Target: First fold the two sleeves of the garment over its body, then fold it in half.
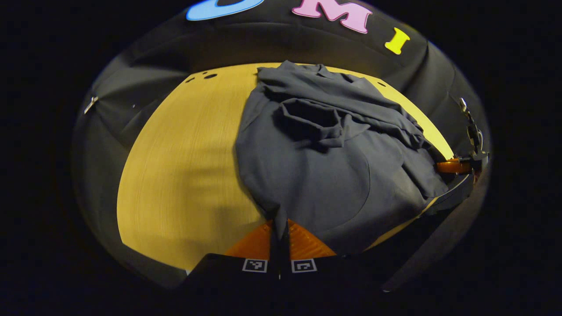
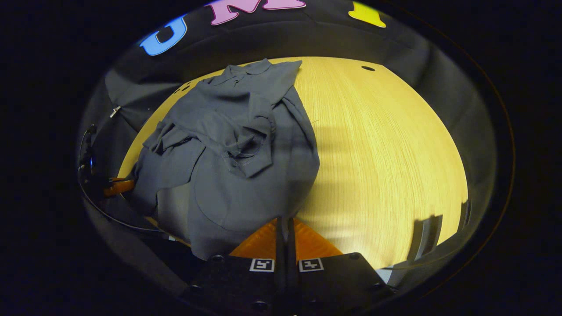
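Sleeves look folded over the garment (image 1: 316,166) mid-table (image 1: 184,175); halving left. Left gripper (image 1: 279,228) and right gripper (image 2: 285,228) both pinch its near hem, jaws narrow

One garment (image 1: 320,166), two hand-held grippers (image 1: 279,239)

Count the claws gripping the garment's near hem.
2. The left claw pinches the garment at its near hem on one corner; the right claw pinches the hem at the other corner.
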Demonstrator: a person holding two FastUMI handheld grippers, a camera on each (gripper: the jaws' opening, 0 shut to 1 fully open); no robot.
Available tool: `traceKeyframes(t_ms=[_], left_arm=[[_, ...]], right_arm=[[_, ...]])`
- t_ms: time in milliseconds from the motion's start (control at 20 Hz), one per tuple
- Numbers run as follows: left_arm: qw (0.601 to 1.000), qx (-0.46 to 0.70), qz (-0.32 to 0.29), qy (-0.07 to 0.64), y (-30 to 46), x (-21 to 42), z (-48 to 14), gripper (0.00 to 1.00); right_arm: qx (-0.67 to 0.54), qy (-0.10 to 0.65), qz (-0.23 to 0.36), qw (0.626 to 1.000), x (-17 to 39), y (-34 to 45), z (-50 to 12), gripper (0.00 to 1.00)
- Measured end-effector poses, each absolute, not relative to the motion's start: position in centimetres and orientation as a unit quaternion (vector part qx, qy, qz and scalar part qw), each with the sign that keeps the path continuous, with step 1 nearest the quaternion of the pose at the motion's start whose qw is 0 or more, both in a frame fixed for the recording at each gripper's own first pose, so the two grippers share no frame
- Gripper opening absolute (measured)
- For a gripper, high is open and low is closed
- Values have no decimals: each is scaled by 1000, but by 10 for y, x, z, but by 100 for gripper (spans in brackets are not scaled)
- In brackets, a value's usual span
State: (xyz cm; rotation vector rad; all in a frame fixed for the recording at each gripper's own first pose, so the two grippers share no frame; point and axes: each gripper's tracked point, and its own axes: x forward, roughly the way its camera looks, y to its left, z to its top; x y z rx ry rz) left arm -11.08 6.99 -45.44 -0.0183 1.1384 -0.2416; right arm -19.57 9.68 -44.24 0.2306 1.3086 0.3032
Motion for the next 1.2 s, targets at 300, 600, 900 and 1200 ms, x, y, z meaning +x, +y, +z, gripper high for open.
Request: traceKeyframes(t_ms=[300, 600, 900, 1200], left_arm=[[859, -38, -106, 500, 65, -115, -402, 6], [901, -72, -103, 415, 57, -49, -332, 2], [929, -87, -92, 347, 57, 21, -280, 5], [949, -73, -89, 294, 62, 87, -249, 5]], right_arm=[[142, 560, 136, 805, -180, 92, -394, 6], [164, 484, 131, 849, -112, 89, -342, 5], [178, 418, 136, 880, -41, 87, -299, 5], [199, 353, 122, 906, 38, 81, -265, 5]])
